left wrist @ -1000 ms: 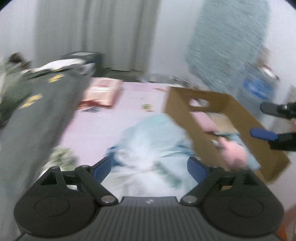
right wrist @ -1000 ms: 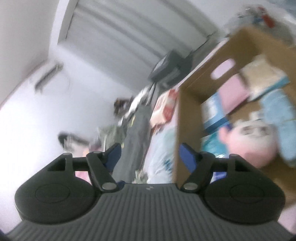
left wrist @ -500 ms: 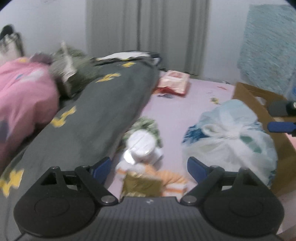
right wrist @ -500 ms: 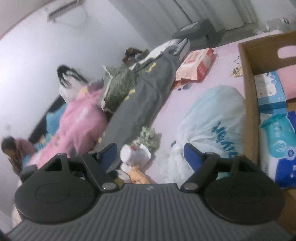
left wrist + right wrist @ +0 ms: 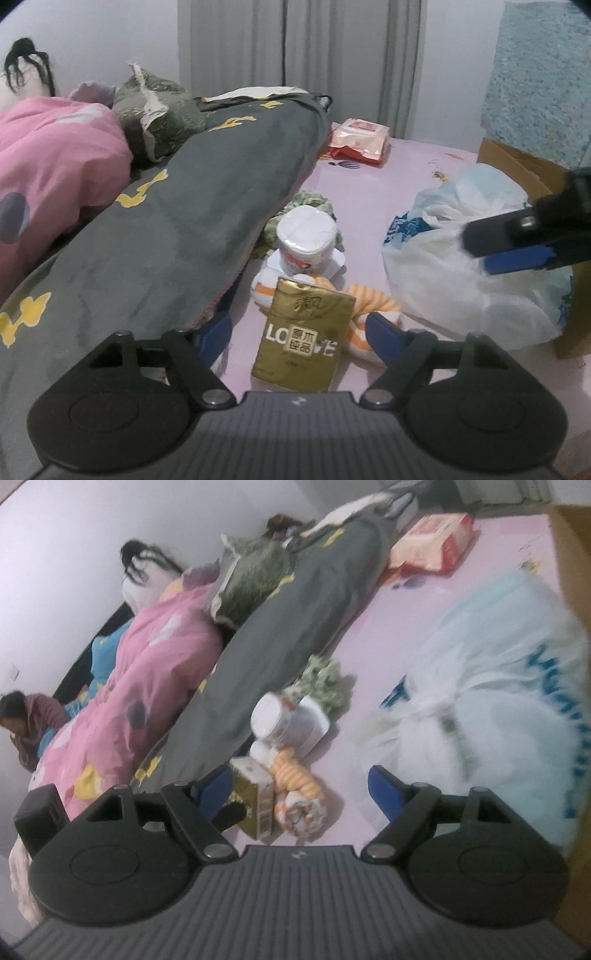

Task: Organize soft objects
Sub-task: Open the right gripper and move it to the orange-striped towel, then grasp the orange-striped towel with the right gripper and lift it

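1. Only the left wrist view shows the grey curtain and a teal textured panel on the far wall, plus the right claw entering from the right edge over the white plastic bag.
2. Only the right wrist view shows a seated person far off to the left of the claw, beyond the pink quilt, and the blue lettering on the bag.
3. The left claw has its jaws closing; the gold tissue pack stands between the blue pads, but the pads do not yet press on it – nothing is held.
4. The right claw is opening a little and holds nothing; its jaws frame the gold pack and the rolled orange-striped cloth just ahead.
5. The gold pack is upright, crinkled at its top edge, with dark lettering on its face.
6. The striped cloth lies just behind and to the right of the pack, touching it – a soft roll in orange and white.
7. Further ahead of the left claw sits a white wrapped roll, with a green patterned bundle behind it.
8. A dark grey quilt runs along the left of both claws; a cardboard box stands to the right, beyond the bag.
9. A red-and-white pack lies far ahead on the pink sheet.
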### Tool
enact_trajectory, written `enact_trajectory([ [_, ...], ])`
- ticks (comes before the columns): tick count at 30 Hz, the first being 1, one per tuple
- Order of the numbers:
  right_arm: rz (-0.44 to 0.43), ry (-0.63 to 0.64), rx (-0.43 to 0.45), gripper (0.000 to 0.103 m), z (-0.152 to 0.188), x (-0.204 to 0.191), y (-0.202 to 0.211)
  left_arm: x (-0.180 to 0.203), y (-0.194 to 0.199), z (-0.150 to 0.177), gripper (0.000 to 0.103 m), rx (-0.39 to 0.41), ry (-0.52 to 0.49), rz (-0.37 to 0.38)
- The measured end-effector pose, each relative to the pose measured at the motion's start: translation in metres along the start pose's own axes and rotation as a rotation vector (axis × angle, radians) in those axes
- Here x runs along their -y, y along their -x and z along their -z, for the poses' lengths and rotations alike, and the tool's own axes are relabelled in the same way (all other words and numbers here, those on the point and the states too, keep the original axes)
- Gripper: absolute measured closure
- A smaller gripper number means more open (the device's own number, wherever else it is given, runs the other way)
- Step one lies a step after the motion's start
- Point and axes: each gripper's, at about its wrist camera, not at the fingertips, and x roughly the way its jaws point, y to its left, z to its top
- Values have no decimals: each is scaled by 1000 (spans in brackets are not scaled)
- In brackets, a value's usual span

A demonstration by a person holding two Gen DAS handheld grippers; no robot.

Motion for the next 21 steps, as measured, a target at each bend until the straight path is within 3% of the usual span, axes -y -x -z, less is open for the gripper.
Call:
enact_trajectory([
  [3,-2,28,-29,22,-3,-10,-15,-2,-2,3,36,1,18,21],
  [6,-30,48,-51,24,-9,-19,-30,-3,-7,7,39,-9,26,37],
  [12,-11,80,-116,32,-18,-32,-68,6,-25,18,41,-62,-54,-22],
  [21,66,148,-180,39,-23,-34,-95,-14,-29,19,45,-59,35,-49],
])
